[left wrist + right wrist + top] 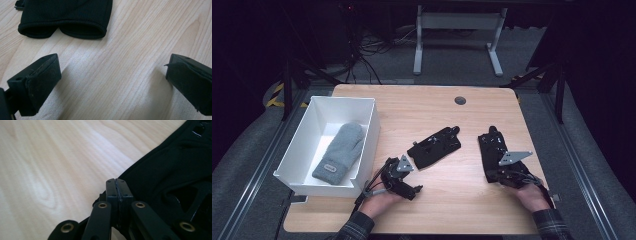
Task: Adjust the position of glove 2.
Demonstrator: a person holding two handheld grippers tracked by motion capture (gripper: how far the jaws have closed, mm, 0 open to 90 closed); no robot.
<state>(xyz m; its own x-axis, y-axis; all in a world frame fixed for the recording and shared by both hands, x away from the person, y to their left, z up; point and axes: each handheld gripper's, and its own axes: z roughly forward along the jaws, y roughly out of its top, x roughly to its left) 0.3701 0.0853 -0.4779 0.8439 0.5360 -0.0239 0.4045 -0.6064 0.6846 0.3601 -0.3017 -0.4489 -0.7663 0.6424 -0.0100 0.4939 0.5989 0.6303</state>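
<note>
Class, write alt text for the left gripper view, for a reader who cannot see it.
The left tool is held open just above a light wooden table, its two black padded jaws spread wide at either side with bare wood between them. Just beyond them, at the top left, lies the open cuff of a black glove.

Bare wood between black gloves (435, 147) (495, 149); white bin (368, 145) walls off table's (452, 200) left edge.

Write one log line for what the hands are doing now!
left gripper: open, near middle glove | right gripper: shut at right glove edge | mitten: in bin
</note>
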